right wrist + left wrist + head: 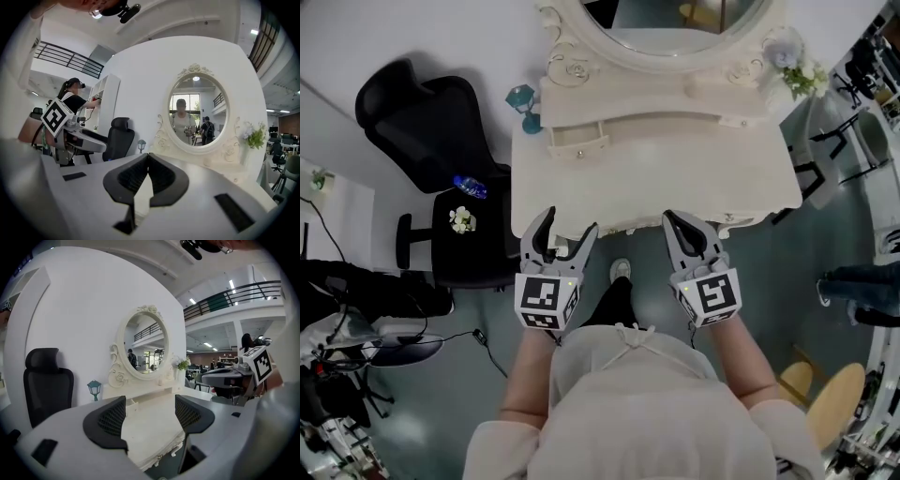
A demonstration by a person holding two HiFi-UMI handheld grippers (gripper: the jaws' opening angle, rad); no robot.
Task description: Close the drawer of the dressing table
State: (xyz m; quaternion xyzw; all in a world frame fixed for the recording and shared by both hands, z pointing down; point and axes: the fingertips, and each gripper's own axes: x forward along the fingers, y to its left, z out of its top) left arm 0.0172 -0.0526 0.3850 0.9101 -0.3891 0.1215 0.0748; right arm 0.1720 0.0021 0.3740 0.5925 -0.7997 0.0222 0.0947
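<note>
The cream dressing table [675, 178] with its oval mirror [675, 28] stands straight in front of me. A small drawer [578, 142] on the left of its raised shelf sticks out a little; the left gripper view shows this drawer [132, 402] beyond the jaws. My left gripper [570, 223] hovers over the table's front left edge, open and holding nothing [150, 416]. At the front edge further right, my right gripper [680, 223] is shut, its tips touching with nothing between them [148, 159]. Both are well short of the drawer.
A black office chair [441, 141] stands left of the table, with a water bottle [470, 187] and small white flowers [462, 219] on its seat. A teal lantern [522, 99] sits at the table's back left, a flower vase [797, 70] at the back right. Cables lie at lower left.
</note>
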